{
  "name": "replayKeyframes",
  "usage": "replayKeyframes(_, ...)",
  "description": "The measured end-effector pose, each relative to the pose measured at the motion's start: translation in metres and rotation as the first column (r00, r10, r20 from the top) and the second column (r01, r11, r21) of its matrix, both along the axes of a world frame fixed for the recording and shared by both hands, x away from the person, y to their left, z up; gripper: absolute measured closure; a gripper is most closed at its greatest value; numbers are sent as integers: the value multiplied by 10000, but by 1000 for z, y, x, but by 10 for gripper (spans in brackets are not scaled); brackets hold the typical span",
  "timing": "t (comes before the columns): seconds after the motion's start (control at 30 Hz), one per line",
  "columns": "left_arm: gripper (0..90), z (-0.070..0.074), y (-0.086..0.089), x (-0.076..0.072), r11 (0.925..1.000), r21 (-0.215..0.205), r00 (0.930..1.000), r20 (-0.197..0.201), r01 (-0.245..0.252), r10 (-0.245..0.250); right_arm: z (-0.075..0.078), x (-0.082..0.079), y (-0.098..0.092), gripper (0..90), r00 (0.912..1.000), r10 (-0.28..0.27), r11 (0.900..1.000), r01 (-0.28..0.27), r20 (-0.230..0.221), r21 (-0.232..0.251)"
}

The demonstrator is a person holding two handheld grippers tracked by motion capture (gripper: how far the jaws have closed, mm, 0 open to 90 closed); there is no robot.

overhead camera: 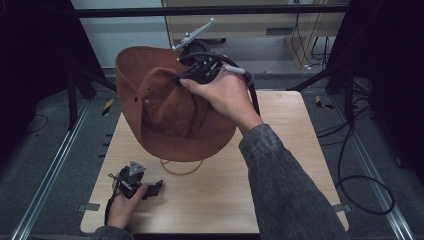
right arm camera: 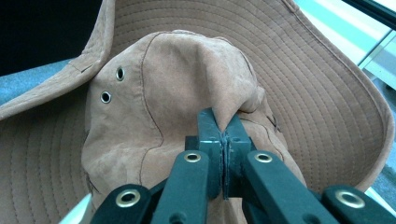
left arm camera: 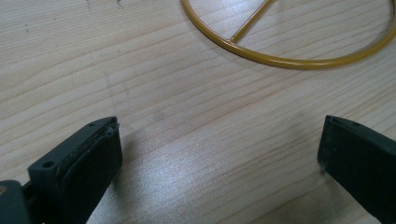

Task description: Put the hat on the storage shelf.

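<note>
A brown wide-brimmed hat (overhead camera: 165,107) hangs tilted above the wooden table, its crown facing the camera. My right gripper (overhead camera: 192,75) is shut on a pinch of the crown's fabric (right arm camera: 233,114), seen close in the right gripper view, where two metal eyelets (right arm camera: 112,86) show on the crown's side. Under the hat stands a yellow wire ring stand (overhead camera: 181,167), whose ring (left arm camera: 289,58) lies on the wood ahead of my left gripper. My left gripper (overhead camera: 155,189) rests low on the table at the front left, open, with bare wood between its jaws (left arm camera: 219,158).
The wooden table (overhead camera: 280,185) has bare surface to the right and front. Metal rails (overhead camera: 50,170) run along both sides on the grey floor. Black cables (overhead camera: 360,170) trail on the floor at the right. A dark frame and shelves stand behind.
</note>
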State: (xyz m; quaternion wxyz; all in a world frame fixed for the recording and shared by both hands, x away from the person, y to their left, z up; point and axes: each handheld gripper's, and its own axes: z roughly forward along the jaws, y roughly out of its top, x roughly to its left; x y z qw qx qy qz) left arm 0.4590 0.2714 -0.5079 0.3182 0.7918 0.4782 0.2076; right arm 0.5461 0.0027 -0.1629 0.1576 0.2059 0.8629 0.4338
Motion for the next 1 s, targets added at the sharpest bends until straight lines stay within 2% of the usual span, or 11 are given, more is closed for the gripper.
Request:
replayKeyframes(0.63,0,0,0,0,10000,-4,10000,2,-3,3,-8,8,5,891,9999,-34,9998,31,-131,-217)
replayKeyframes(1.0,0,0,0,0,10000,16,10000,8,7,-7,-18,15,13,890,9993,-11,9991,-4,-382,-414)
